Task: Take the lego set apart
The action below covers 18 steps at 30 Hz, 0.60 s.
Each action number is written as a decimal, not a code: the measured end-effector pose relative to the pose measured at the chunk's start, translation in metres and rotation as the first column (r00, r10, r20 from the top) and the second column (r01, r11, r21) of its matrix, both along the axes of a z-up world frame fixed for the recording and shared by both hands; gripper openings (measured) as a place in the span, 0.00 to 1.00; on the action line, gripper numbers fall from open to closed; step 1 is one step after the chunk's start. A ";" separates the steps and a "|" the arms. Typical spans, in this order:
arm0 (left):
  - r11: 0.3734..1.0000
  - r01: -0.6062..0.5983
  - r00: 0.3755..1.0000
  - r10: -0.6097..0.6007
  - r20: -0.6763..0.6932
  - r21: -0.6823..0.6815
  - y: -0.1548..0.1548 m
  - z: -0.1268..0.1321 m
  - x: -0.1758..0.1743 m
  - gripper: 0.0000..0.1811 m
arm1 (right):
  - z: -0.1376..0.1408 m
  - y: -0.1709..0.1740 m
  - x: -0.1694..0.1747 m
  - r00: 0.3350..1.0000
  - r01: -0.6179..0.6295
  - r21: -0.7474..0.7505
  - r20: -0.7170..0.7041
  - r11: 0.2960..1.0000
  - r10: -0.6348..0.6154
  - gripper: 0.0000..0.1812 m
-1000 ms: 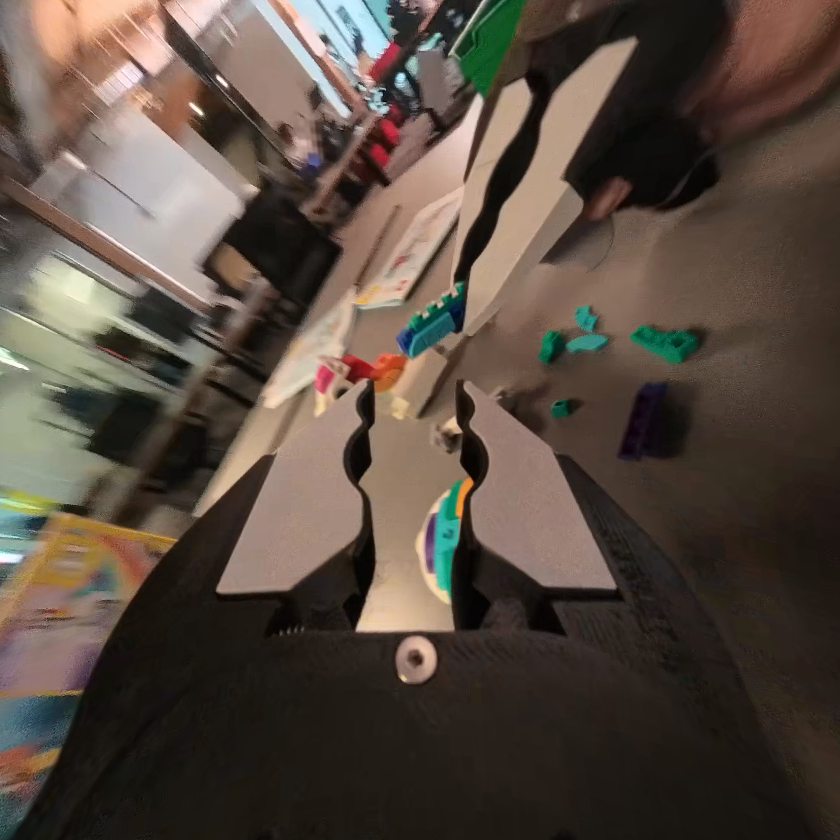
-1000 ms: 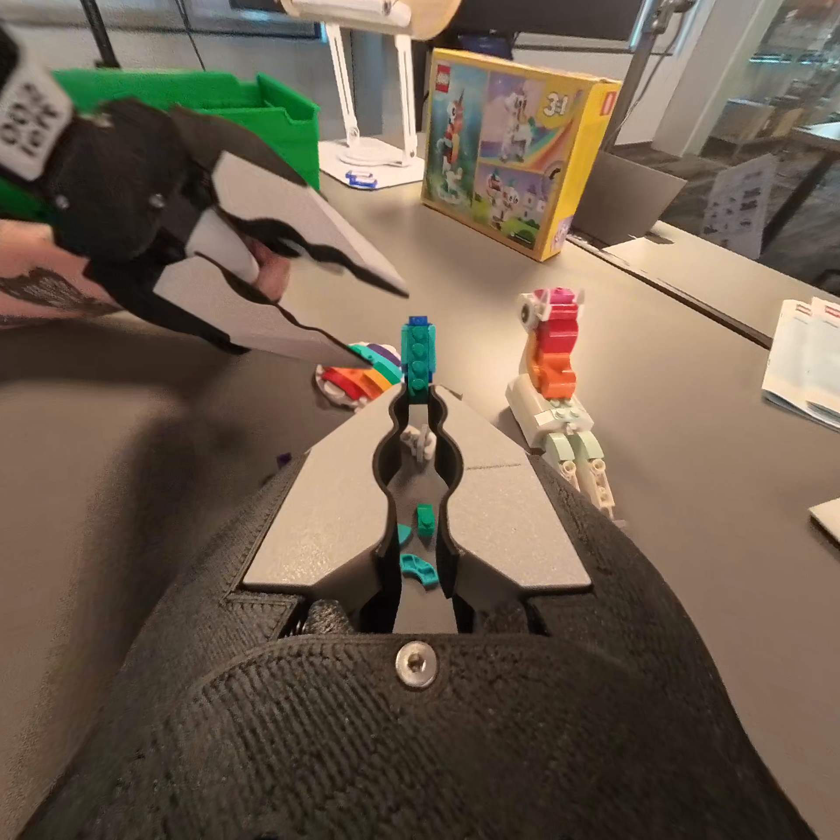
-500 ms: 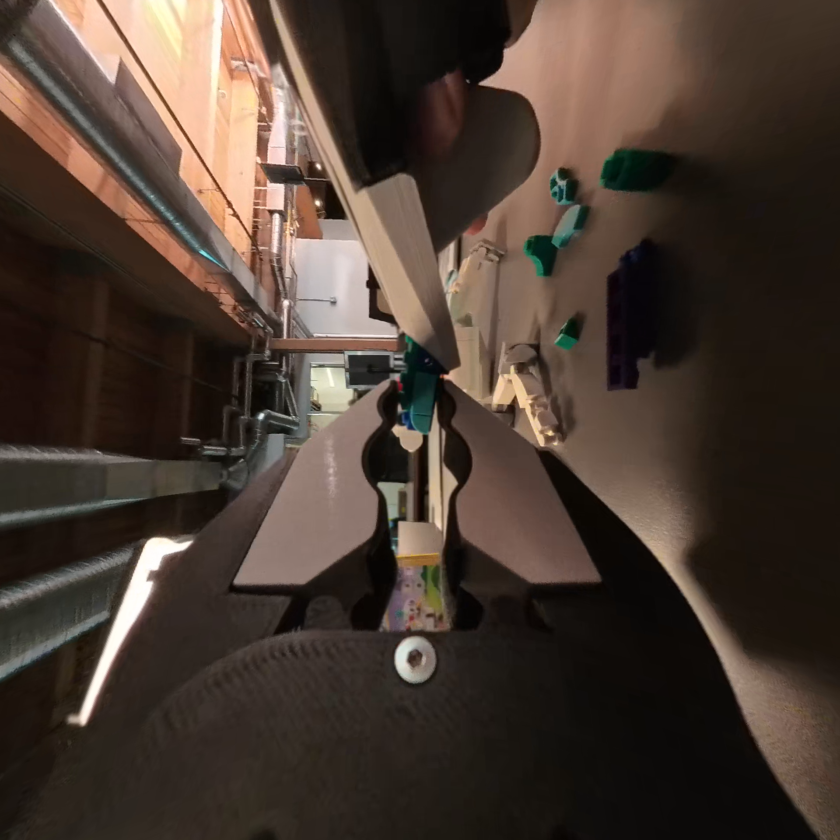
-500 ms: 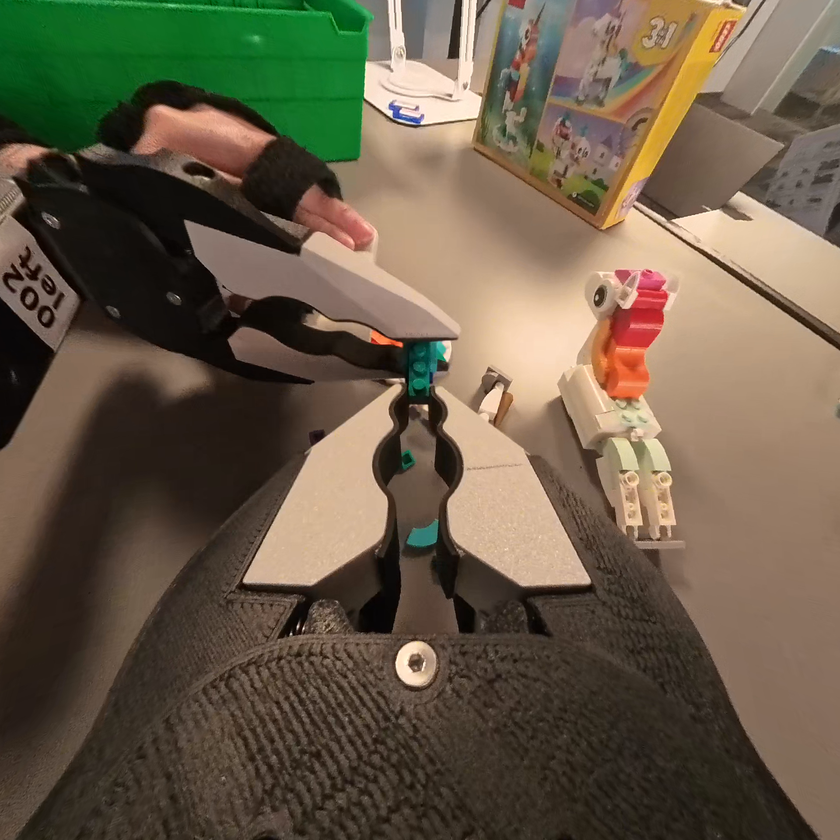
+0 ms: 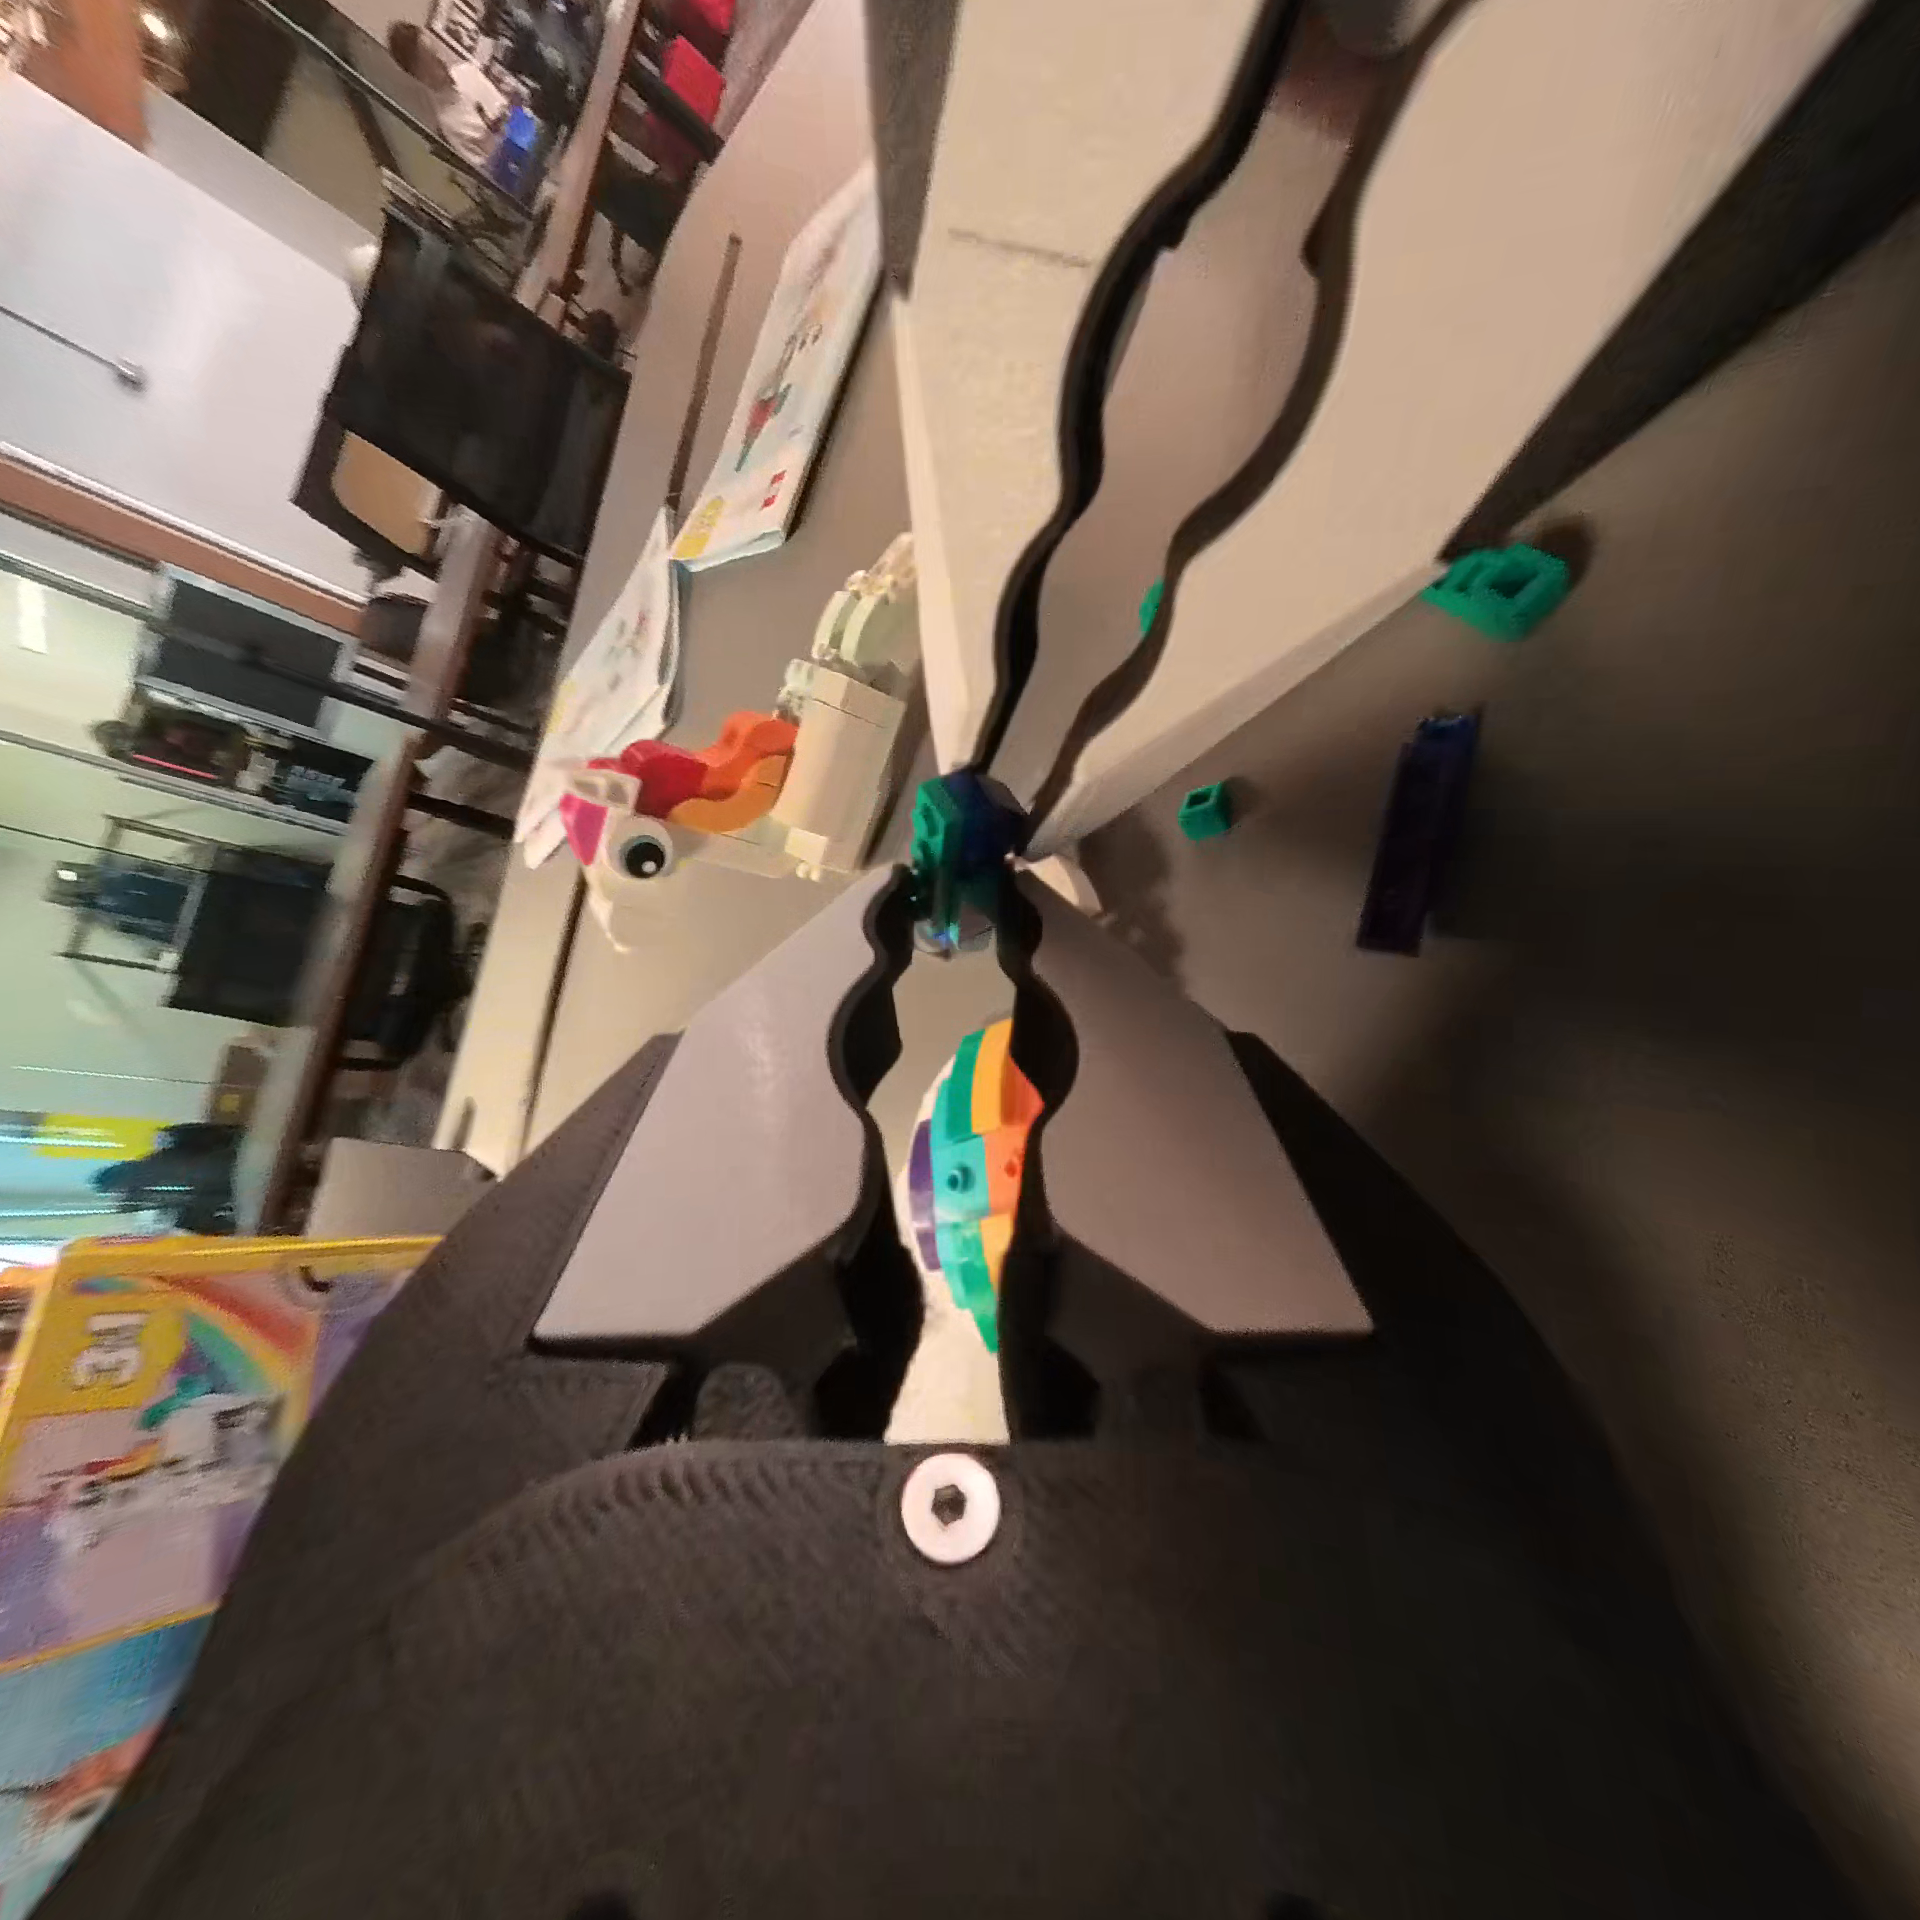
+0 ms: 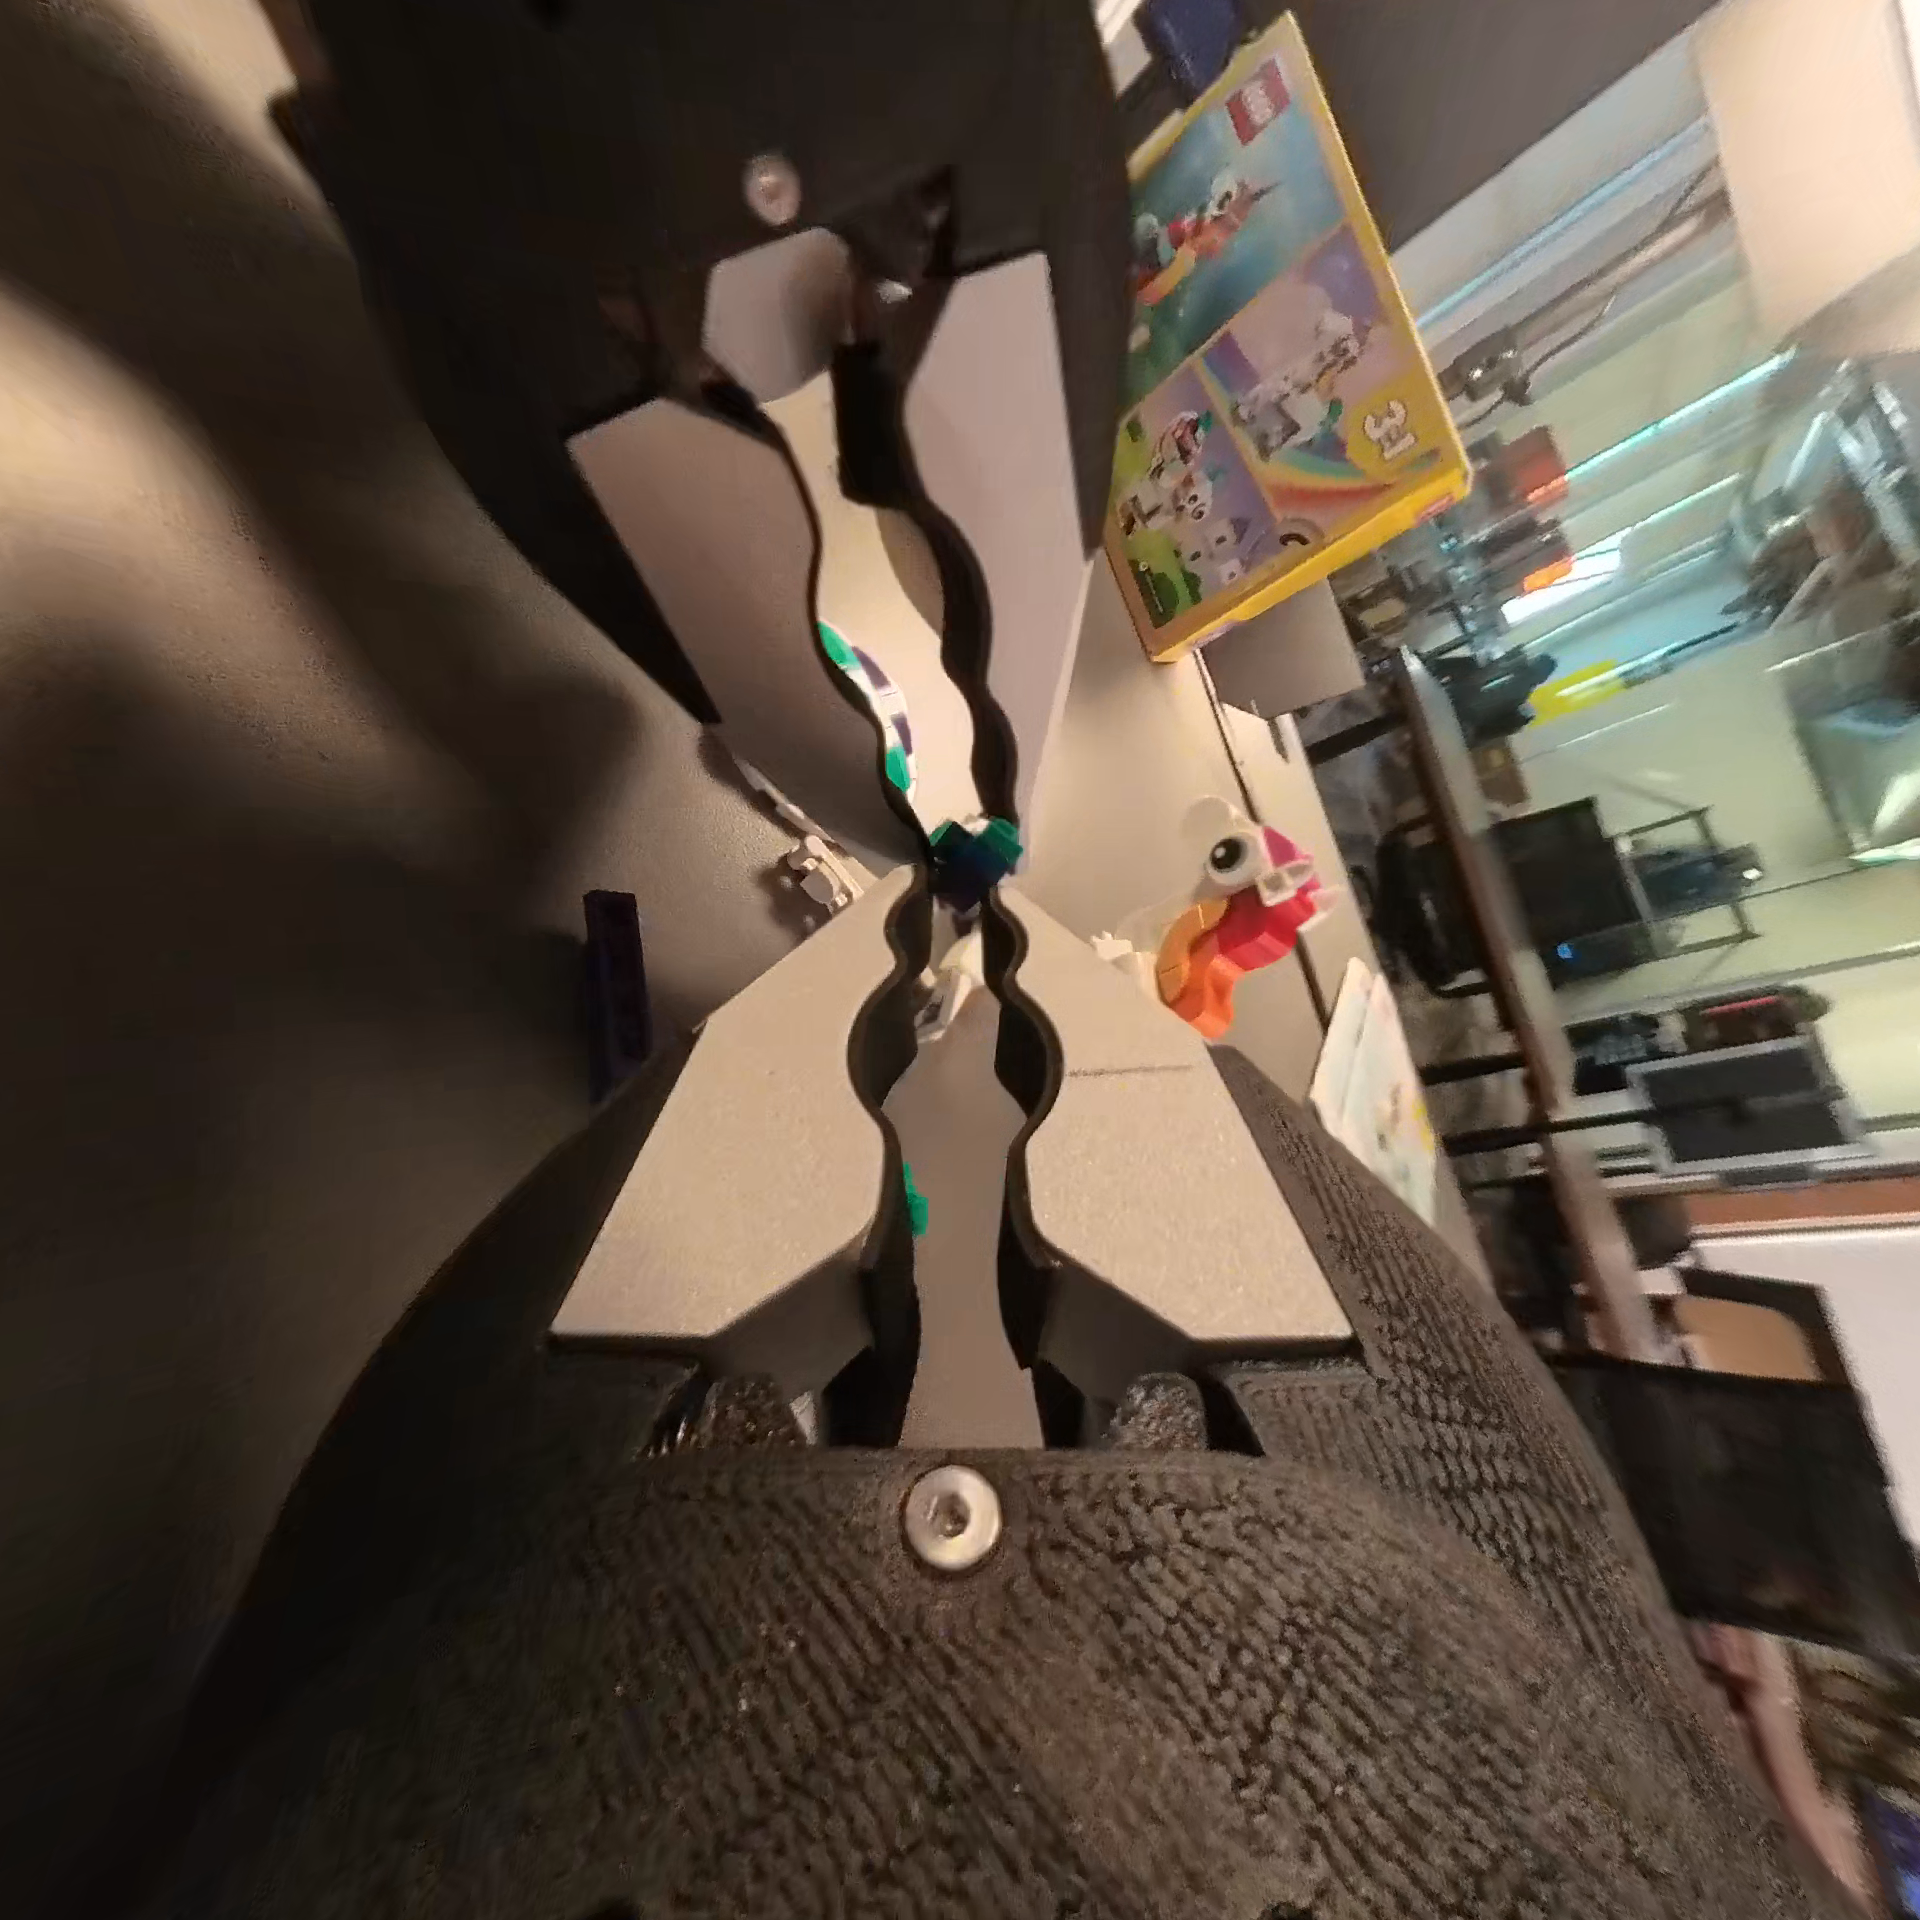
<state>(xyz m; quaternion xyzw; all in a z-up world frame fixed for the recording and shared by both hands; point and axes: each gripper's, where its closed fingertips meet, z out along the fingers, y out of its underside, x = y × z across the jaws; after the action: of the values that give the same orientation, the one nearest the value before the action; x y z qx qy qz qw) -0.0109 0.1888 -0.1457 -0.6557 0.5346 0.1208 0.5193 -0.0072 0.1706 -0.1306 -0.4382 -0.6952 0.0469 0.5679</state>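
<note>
A small teal and blue brick stack (image 5: 958,831) is held above the table between both grippers, which meet tip to tip. My left gripper (image 5: 951,899) is shut on one end of it. My right gripper (image 6: 951,896) is shut on the other end of the stack (image 6: 971,847). The right gripper's grey fingers (image 5: 1195,623) fill the top of the left wrist view. The left gripper's fingers (image 6: 748,582) fill the top of the right wrist view. The white unicorn body with a red and orange mane (image 5: 748,800) lies on the table behind the stack.
A round rainbow piece (image 5: 971,1153) lies under my left gripper. Loose teal bricks (image 5: 1496,597) and a dark purple plate (image 5: 1418,831) lie on the grey table (image 5: 1558,1039). The yellow lego box (image 6: 1278,343) and instruction booklets (image 5: 800,384) stand farther back. My two grippers' fingertips are within a few centimetres of each other.
Both grippers have rolled and swung to face each other head on. My left gripper has closed on the free end of the stack that my right gripper was holding.
</note>
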 end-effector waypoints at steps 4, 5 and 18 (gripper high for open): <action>0.995 0.021 0.994 -0.011 0.106 -0.099 -0.003 -0.002 0.001 0.08 | 0.001 -0.003 -0.001 1.000 -0.015 0.041 0.003 0.999 0.015 0.04; 0.992 0.030 0.989 -0.011 0.144 -0.126 -0.004 -0.001 0.002 0.08 | 0.003 -0.004 -0.001 1.000 -0.021 0.032 -0.012 0.999 0.021 0.04; 0.909 0.224 0.817 0.023 0.577 -0.352 -0.022 0.026 0.018 0.08 | 0.037 -0.017 0.002 0.922 -0.269 -0.527 -0.382 0.806 0.058 0.03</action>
<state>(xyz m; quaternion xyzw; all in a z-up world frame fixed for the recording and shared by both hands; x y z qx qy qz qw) 0.0071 0.1671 -0.1201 -0.7245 0.4030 -0.2217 0.5135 -0.0050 0.1536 -0.0937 -0.5097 -0.5734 0.3784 0.5179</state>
